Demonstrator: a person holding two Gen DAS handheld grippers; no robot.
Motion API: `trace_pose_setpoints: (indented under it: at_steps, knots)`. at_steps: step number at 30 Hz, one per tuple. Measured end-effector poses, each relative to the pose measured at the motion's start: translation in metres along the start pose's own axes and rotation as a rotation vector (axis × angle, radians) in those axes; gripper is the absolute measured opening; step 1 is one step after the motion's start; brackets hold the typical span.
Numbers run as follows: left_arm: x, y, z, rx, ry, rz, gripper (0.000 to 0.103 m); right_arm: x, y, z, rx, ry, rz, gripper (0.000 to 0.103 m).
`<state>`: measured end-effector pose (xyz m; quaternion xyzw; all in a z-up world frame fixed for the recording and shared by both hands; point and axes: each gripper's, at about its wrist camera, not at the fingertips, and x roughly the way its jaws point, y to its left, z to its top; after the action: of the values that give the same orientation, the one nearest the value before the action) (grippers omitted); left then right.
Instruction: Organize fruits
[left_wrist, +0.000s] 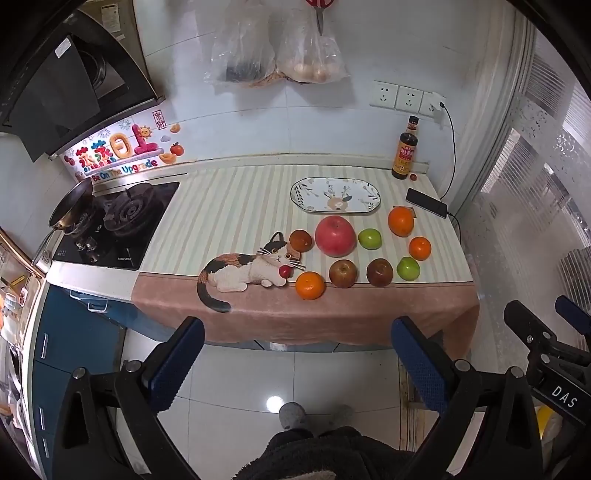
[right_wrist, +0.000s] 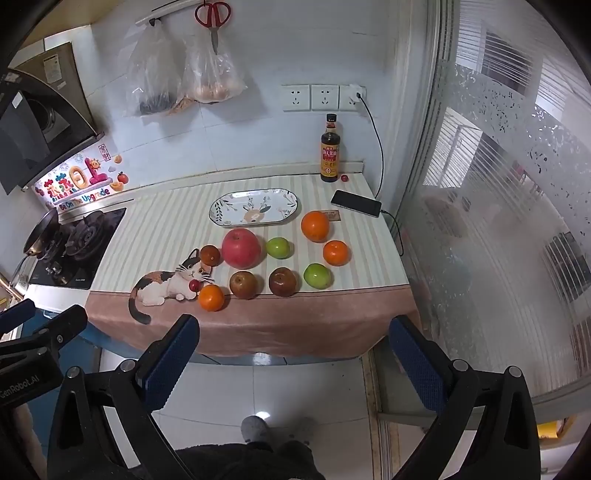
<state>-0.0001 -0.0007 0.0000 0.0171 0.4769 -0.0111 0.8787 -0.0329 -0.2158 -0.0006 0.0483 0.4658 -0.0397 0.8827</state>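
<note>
Several fruits lie on the striped cloth: a big red apple (left_wrist: 335, 236) (right_wrist: 241, 248), two green apples (left_wrist: 369, 239) (left_wrist: 408, 268), three oranges (left_wrist: 400, 221) (left_wrist: 420, 248) (left_wrist: 310, 285) and dark red-brown fruits (left_wrist: 343, 273) (left_wrist: 379, 272) (left_wrist: 300, 240). An empty oval patterned plate (left_wrist: 334, 195) (right_wrist: 253, 206) sits behind them. My left gripper (left_wrist: 297, 354) is open and empty, held over the floor before the counter's front edge. My right gripper (right_wrist: 293, 354) is open and empty, also short of the counter; it shows at the right edge of the left wrist view (left_wrist: 546, 332).
A sauce bottle (left_wrist: 404, 151), a small red fruit (left_wrist: 413, 177) and a charging phone (left_wrist: 426, 203) sit at the back right. A gas stove with a pan (left_wrist: 110, 221) is on the left. Bags and scissors (right_wrist: 212, 22) hang on the wall. A frosted glass door (right_wrist: 498, 221) stands at the right.
</note>
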Motion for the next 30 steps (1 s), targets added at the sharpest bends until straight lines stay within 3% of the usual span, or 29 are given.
trace_pose_setpoints:
  at_steps: [30]
  knots:
    - [-0.012,-0.004,0.012,0.008,-0.026,-0.001,0.103,-0.011,0.009,0.002,-0.002,-0.028,0.017,0.103]
